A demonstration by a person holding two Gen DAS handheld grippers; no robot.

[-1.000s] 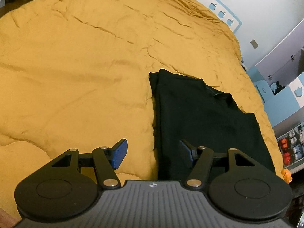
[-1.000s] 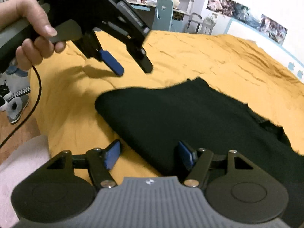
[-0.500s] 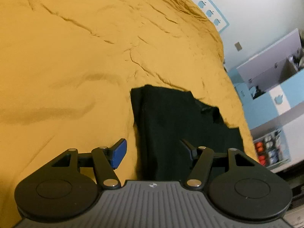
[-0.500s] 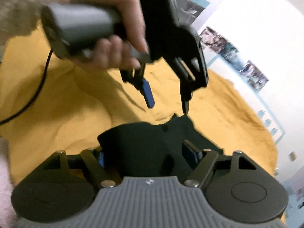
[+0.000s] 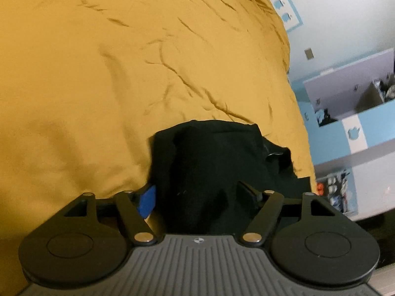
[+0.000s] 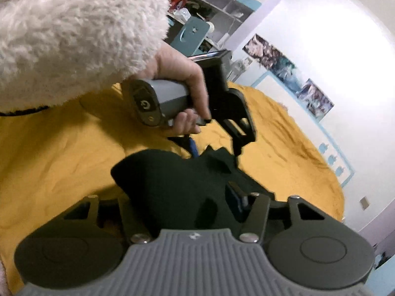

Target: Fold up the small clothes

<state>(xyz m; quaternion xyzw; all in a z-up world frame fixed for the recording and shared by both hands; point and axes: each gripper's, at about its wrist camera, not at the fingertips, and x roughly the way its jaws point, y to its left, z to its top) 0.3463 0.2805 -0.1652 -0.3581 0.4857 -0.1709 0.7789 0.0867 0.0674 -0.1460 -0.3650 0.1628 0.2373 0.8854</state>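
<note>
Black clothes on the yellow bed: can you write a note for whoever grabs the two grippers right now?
Left gripper: open, jaws just widened, black garment between them, not pinched.
Right gripper: jaws just closing with the garment bunched between them; grip unclear.
The garment lies rumpled on the yellow bedcover.
Done: both grippers are at the garment.
Left: probably grip both sides, fold it over, lay it flat.
</note>
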